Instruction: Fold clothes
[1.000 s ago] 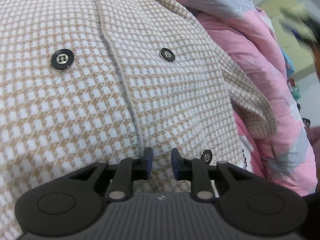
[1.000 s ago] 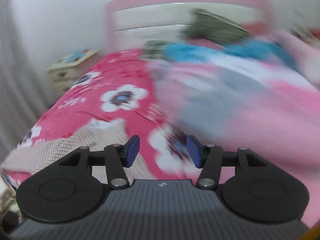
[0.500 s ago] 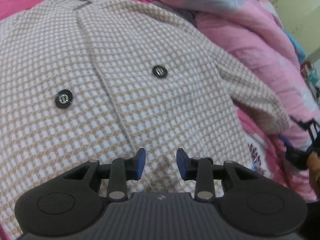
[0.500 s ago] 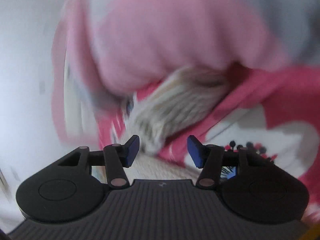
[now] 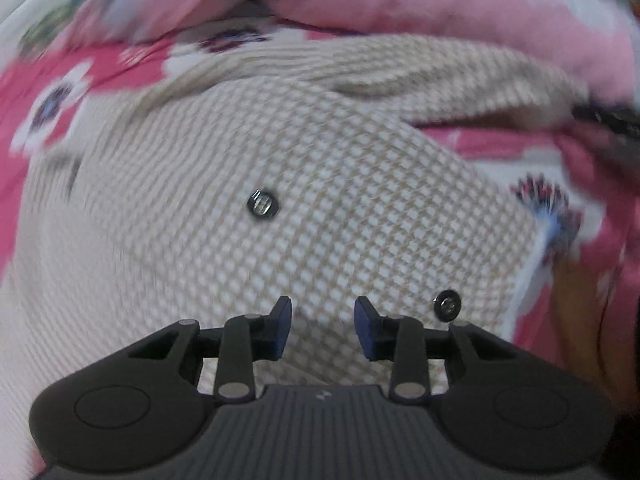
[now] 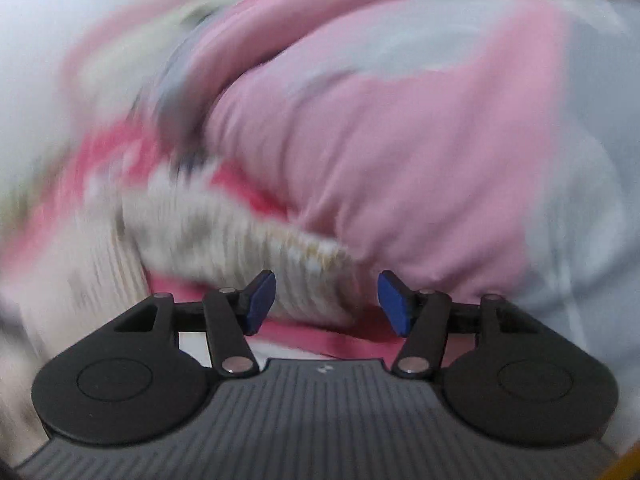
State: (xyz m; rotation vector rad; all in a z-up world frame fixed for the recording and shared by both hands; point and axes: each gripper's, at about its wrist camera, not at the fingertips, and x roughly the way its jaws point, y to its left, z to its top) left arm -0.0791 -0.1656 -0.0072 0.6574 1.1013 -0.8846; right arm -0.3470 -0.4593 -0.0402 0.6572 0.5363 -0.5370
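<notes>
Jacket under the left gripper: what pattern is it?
Beige-and-white check on the jacket, with dark buttons; clearest in the left wrist view.

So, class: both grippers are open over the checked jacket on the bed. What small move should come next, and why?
Probably ease the right gripper forward and close on the sleeve ahead of it. Its jaws are open and empty, the checked jacket lies spread out on the floral bedsheet, and the left gripper hovers open over the jacket front, holding nothing.
</notes>
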